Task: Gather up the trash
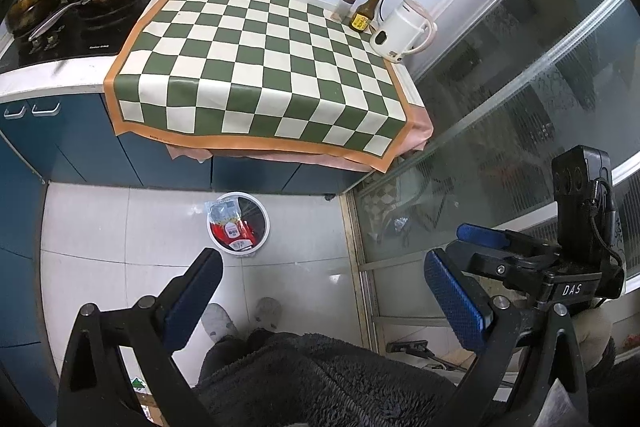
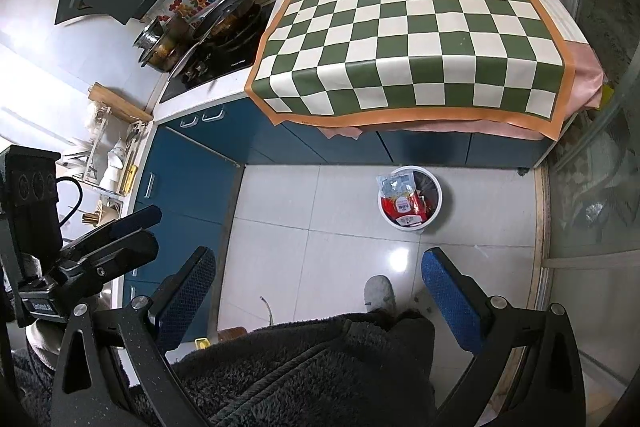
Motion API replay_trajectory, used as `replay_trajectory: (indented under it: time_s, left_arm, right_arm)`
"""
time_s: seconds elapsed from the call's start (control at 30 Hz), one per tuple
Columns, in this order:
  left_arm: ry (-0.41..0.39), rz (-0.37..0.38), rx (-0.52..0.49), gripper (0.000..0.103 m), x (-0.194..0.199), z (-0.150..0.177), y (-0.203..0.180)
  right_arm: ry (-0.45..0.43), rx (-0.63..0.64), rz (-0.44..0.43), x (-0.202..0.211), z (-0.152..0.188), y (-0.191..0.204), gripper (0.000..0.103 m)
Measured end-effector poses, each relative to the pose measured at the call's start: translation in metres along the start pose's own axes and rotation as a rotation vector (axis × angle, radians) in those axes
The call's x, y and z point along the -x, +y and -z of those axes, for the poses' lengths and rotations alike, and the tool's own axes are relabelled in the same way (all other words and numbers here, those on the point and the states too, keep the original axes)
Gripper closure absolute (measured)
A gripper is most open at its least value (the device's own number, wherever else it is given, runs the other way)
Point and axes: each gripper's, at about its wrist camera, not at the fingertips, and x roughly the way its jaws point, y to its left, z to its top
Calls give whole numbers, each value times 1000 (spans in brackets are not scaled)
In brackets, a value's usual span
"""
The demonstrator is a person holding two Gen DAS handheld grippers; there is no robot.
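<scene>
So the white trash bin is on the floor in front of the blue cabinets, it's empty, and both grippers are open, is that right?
Not quite: the white trash bin is not empty. The right wrist view shows a red packet and a clear wrapper in it. It does stand on the floor before the blue cabinets, and both grippers, left and right, are open.

left gripper and right gripper both held high, fingers spread wide, holding nothing.

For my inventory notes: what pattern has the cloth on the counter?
The cloth has green and cream checks with an orange border, clearest in the right wrist view.
</scene>
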Motion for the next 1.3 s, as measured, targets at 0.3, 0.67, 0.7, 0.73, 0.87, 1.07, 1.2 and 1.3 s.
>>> replay_trajectory:
  time_s: [0.3, 0.67, 0.7, 0.73, 0.87, 1.07, 1.2, 1.3]
  left_arm:
    - [4, -4, 1, 0, -3, -2, 2]
    - [9, 3, 5, 0, -11, -3, -1]
    - [8, 3, 5, 0, -11, -3, -1]
    - [7, 3, 5, 0, -11, -4, -1]
    - [7, 3, 6, 0, -13, -5, -2]
    - [10, 7, 7, 0, -13, -7, -3]
    - [10, 7, 10, 0, -13, -8, -4]
    - [9, 6, 9, 0, -12, -7, -4]
  right_arm:
    - [2, 2, 4, -2, 1, -4, 0]
    - [5, -2, 8, -1, 3, -12, 0]
    - [4, -2, 7, -1, 3, -13, 0]
    - [5, -3, 6, -1, 3, -13, 0]
    - [5, -7, 8, 0, 2, -12, 0]
    - [6, -4, 7, 1, 1, -14, 0]
    - [8, -2, 7, 2, 1, -15, 0]
    - [7, -4, 8, 3, 2, -16, 0]
